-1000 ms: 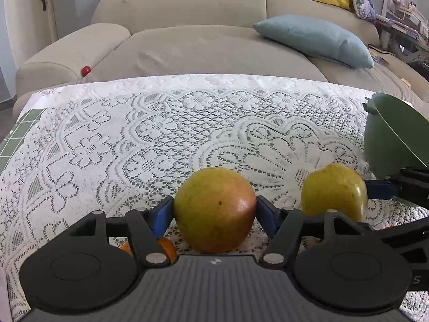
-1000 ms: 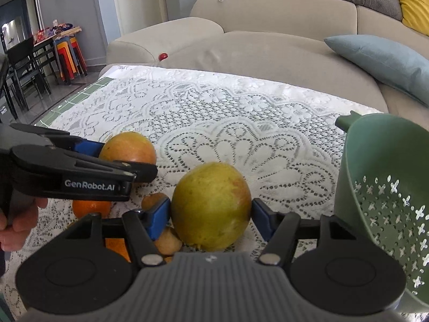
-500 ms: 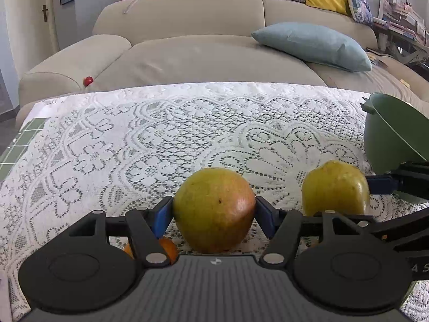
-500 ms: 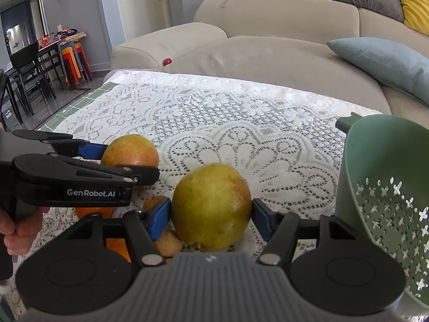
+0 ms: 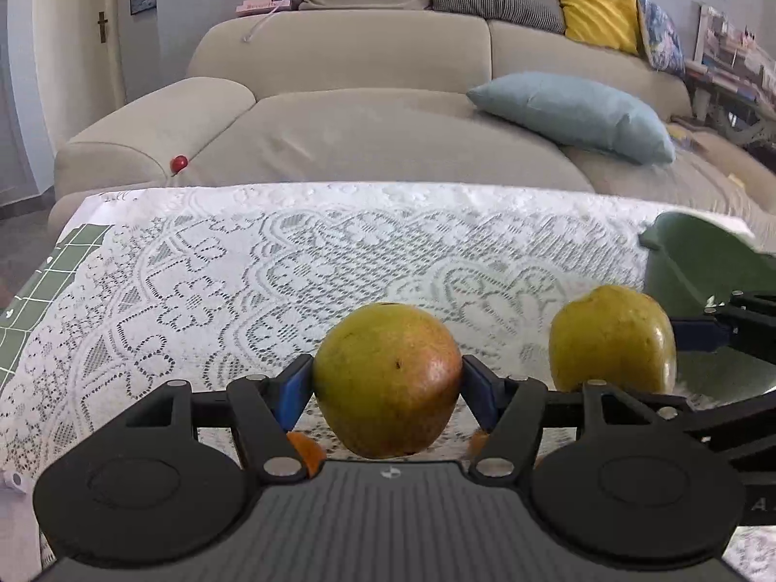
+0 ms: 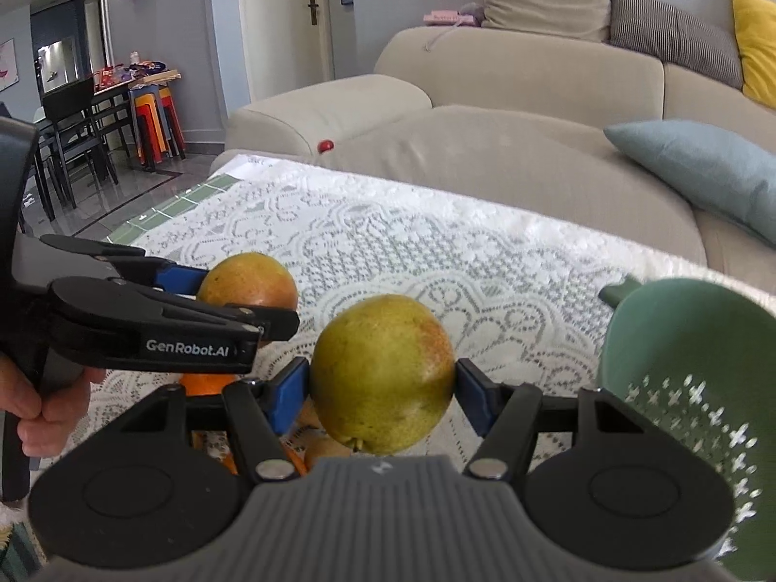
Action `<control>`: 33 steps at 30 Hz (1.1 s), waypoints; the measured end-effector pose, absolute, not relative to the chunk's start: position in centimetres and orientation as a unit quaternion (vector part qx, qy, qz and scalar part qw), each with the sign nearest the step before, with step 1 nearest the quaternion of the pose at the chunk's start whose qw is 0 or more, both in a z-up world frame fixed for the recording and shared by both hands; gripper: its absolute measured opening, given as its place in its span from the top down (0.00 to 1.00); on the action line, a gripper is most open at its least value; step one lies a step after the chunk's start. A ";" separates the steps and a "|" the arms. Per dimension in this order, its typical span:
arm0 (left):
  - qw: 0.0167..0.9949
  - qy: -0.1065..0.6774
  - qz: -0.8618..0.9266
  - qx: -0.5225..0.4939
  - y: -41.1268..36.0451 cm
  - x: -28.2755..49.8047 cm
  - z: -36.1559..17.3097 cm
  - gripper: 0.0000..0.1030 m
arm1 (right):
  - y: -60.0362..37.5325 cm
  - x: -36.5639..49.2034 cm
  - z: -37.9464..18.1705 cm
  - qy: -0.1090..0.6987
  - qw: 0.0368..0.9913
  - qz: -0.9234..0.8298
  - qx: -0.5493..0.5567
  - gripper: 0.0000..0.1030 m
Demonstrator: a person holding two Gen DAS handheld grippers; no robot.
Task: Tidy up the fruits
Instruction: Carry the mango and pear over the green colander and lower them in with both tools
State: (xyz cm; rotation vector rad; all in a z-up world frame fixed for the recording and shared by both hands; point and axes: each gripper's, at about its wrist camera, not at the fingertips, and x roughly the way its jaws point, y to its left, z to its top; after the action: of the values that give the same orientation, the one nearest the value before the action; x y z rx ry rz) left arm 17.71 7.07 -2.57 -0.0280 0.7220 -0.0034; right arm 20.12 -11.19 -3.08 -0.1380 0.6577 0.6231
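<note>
Since a second ago both my claws have risen off the lace surface [image 5: 203, 262], each still clamped on its fruit: my left claw [image 5: 387, 380] on a reddish-green mango [image 5: 388, 378], my right claw [image 6: 382, 380] on a yellower mango [image 6: 380, 371]. Both now hang clear of the cloth. The green colander [image 6: 688, 339] to the right of my right claw looks empty as far as I see. Oranges [image 6: 208, 383] lie beneath my claws. A sofa [image 5: 388, 136] stands beyond the surface.
</note>
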 end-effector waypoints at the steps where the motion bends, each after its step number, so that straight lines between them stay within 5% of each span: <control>1: 0.936 0.352 -0.003 -0.013 6.9 17.5 -2.3 0.28 | -11.3 19.9 -2.7 0.313 0.899 0.299 -0.069 0.39; 17: 0.945 0.322 -0.058 0.002 0.3 17.7 2.6 0.28 | -19.2 19.9 2.0 0.267 0.933 0.232 -0.064 0.39; 33: 0.917 0.364 -0.157 -0.035 -7.7 22.5 2.6 0.28 | -26.2 24.4 -1.4 0.349 0.919 0.150 -0.107 0.39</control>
State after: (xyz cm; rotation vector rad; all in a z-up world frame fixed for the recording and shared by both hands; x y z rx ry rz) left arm 22.54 -7.74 2.65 -0.0722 0.7487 -0.3226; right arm 24.38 -26.23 -1.39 -0.2190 0.7174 0.3088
